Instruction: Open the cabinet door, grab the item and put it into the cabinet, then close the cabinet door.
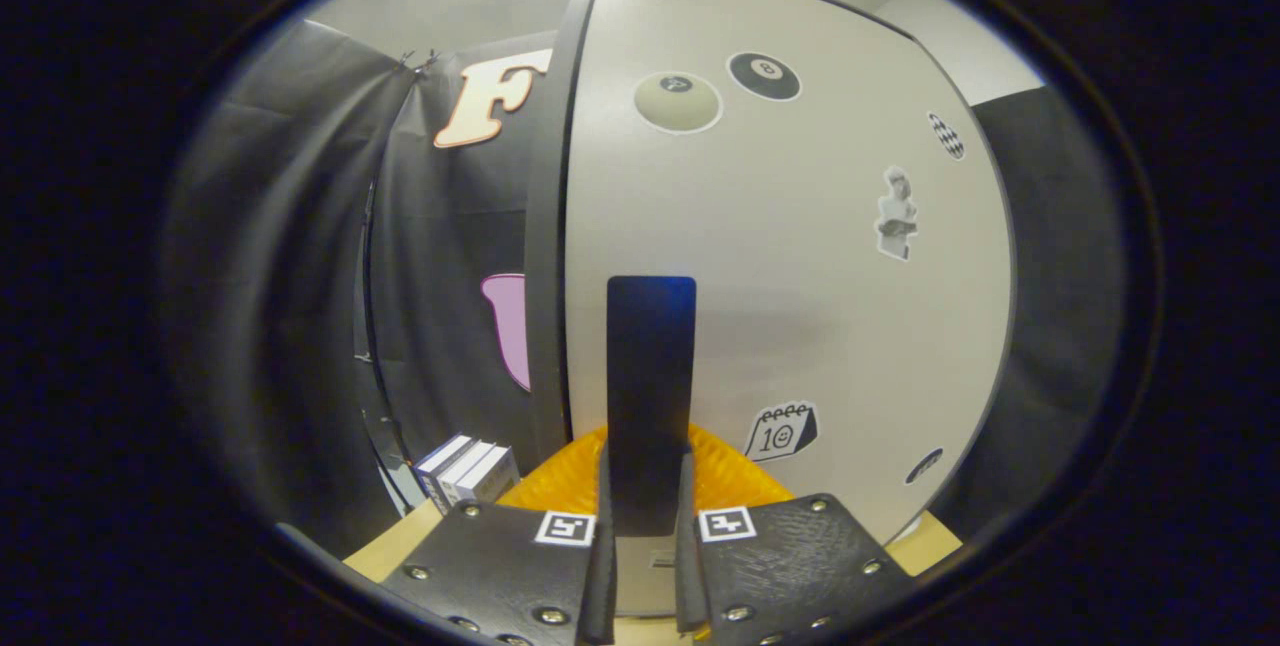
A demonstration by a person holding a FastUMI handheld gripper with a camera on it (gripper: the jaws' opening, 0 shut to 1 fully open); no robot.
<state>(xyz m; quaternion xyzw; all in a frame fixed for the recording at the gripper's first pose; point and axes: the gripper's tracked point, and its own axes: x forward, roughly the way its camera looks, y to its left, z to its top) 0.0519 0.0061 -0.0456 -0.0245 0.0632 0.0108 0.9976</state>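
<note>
Claw [645, 536] was pinching the handle [650, 396] of the shut door [800, 276]. Item, prob. the orange thing [560, 481], lay just below the handle. Risk: off-arc pull could slip fingers off handle.

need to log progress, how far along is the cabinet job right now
Early stage, or possibly the closing step; one frame cannot settle which. In hand: the gripper has its fingers closed on the dark handle of the white cabinet door. The small boxes sit on the table beside the cabinet. I cannot tell whether anything is inside.
</note>
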